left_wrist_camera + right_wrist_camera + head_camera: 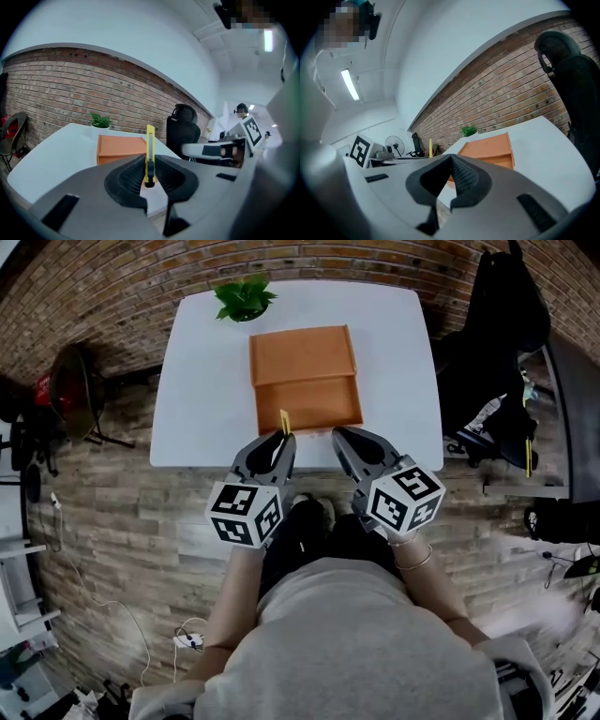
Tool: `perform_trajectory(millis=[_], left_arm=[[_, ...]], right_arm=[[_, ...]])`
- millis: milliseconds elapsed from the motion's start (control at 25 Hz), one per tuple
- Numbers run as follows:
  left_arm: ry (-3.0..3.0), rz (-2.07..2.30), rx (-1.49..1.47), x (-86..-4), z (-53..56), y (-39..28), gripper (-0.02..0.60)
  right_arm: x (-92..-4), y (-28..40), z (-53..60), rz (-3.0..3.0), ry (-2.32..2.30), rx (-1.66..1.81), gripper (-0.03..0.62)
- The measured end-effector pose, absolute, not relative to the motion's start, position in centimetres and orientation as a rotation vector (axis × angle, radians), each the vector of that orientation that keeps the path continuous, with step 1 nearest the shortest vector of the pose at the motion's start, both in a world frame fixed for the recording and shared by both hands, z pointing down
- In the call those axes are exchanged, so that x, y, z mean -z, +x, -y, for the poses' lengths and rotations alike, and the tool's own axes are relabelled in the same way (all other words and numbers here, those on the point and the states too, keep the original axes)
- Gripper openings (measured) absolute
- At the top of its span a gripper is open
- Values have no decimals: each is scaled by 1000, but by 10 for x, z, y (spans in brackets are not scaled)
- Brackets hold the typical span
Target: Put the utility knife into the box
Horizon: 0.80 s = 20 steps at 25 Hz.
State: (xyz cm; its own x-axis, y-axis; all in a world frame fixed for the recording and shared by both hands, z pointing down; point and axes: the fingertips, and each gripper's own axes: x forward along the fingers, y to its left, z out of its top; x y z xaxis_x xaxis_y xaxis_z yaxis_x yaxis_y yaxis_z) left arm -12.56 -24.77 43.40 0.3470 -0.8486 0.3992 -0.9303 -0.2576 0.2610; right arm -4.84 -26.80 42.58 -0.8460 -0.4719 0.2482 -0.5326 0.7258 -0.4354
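We pinch the utility knife (150, 140) upright in our left hand-held gripper (283, 439), just short of the open box (306, 381) on the table (202, 381), presumably for lowering in; our right hand-held gripper (449, 158) is closed, empty.

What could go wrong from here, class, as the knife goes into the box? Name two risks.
1. The left gripper pinches the knife only by its lower part. Much of the knife stands free above the fingers, so it may pivot or slip.
2. The gripper hangs at the near edge of the table, short of the box. A dropped knife would likely land on the floor.
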Motion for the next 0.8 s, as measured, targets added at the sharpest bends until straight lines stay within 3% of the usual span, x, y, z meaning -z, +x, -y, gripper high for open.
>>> perform_trajectory(millis=[320, 800], left_arm=[[2259, 1469, -411, -442, 275, -140, 61], [2514, 1328, -995, -464, 336, -147, 61]], right_arm=[[-430, -52, 294, 2757, 941, -790, -2], [-448, -44, 322, 2683, 1101, -821, -2]])
